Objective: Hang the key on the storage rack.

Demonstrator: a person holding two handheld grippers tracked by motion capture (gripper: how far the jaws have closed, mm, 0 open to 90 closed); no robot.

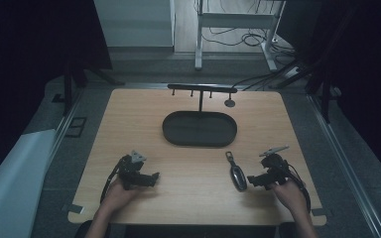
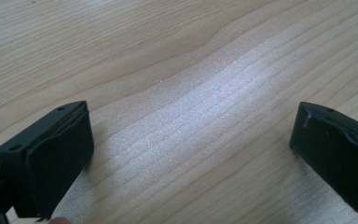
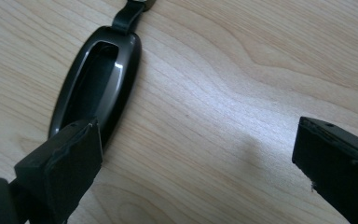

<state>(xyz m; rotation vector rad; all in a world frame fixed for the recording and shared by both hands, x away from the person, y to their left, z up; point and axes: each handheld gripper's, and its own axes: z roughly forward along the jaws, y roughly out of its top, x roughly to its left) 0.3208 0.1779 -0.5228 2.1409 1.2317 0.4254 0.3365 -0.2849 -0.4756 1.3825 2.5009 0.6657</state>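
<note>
A dark scoop (image 1: 237,174) lay flat on the wooden surface (image 1: 193,163), in front of an oval black tray (image 1: 200,128) with a hook stand (image 1: 202,89). The right gripper (image 1: 252,181) rested just beside the scoop, fingers (image 3: 65,163) apart, one at its rim. The left gripper (image 1: 154,179) rested well apart, fingers (image 2: 51,156) apart over bare wood.

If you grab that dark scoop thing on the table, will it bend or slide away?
The scoop looks hard and glossy, so it probably stays stiff. Its smooth rim may slip between the right gripper fingers. It lies flat on the table, so it likely won't roll.
</note>
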